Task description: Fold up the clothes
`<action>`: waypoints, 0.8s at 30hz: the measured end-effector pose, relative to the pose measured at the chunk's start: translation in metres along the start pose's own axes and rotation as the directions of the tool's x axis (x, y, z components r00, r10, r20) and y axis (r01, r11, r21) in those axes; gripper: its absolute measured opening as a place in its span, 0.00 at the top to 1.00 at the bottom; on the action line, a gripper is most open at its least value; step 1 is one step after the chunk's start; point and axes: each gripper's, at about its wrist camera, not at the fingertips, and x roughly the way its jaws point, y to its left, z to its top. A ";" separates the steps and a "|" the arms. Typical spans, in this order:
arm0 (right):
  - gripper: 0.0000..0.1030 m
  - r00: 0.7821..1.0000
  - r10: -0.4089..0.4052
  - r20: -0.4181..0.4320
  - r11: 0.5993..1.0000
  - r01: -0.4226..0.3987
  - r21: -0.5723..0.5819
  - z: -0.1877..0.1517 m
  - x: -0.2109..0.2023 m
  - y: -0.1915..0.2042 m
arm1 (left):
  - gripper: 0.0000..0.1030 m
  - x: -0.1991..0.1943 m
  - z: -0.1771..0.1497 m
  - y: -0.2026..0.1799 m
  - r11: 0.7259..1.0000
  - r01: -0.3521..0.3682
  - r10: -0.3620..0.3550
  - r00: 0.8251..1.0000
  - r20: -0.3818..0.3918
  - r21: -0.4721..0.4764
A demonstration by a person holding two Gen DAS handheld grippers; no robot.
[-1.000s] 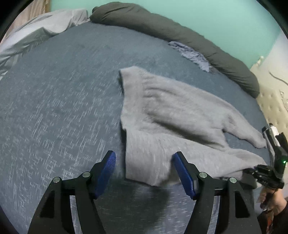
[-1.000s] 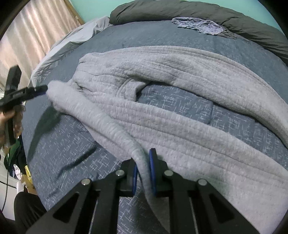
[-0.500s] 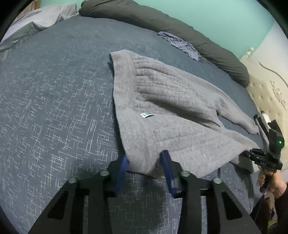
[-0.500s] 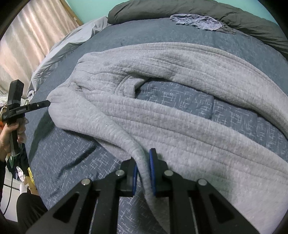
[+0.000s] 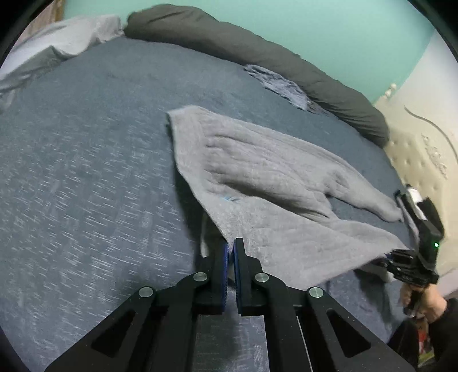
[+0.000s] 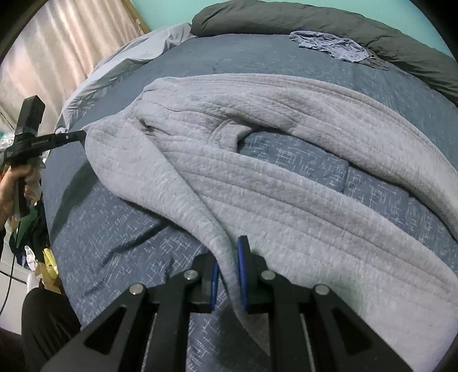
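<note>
We start at our left claw, closed tight on a corner of the grey sweater; its jaws have just been closing, and the cloth's edge now runs straight into the pinch, drawn up off the bed in a taut ridge. From this claw the sweater lies ahead and to the right, its long axis slanting from the near corner up toward the far hem beside the dark bolster.

Our right claw is closed on a fold of the same sweater, with grey cloth filling the narrow gap between its blue pads. Seen from here, the garment spreads ahead of the claw and off to the right, its ribbing curving round a bare patch of bedcover that shows through the middle.

So the relation we judge the next move to turn on is this: both claws hold the sweater's near edge, one at each end, and all the loose cloth lies beyond them, toward the bolster. Neither hand is nearer the free bulk than the other. We judge that a fold wants both corners carried together across the body of the sweater, level with each other, or the edge will skew.

Both claws tilt steeply down at the bed. Beyond the sweater, a small bluish garment lies crumpled against the bolster.
</note>
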 end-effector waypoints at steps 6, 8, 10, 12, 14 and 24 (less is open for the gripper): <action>0.89 1.000 0.010 -0.003 1.000 -0.010 0.015 -0.007 0.002 -0.001 | 0.61 0.021 -0.007 0.001 1.000 -0.010 0.011 1.000 -0.029 0.016; 0.89 1.000 0.010 -0.004 1.000 -0.010 0.019 -0.008 0.003 -0.002 | 0.55 0.028 -0.007 0.003 1.000 0.000 0.000 0.999 -0.036 0.006; 0.89 1.000 0.012 -0.005 1.000 -0.012 0.022 -0.009 0.003 -0.003 | 0.55 0.035 -0.006 0.005 1.000 -0.013 0.013 0.999 -0.045 0.012; 0.89 1.000 0.011 -0.006 1.000 -0.011 0.022 -0.008 0.005 -0.003 | 0.55 0.038 -0.007 0.007 1.000 -0.008 0.008 0.999 -0.046 0.006; 0.89 1.000 0.010 -0.008 1.000 -0.010 0.023 -0.008 0.007 -0.004 | 0.56 0.042 -0.006 0.008 1.000 0.004 -0.004 0.999 -0.045 0.000; 0.89 1.000 0.008 -0.010 1.000 -0.008 0.022 -0.010 0.010 -0.002 | 0.86 0.032 -0.007 -0.007 0.999 -0.001 0.004 0.998 -0.060 0.037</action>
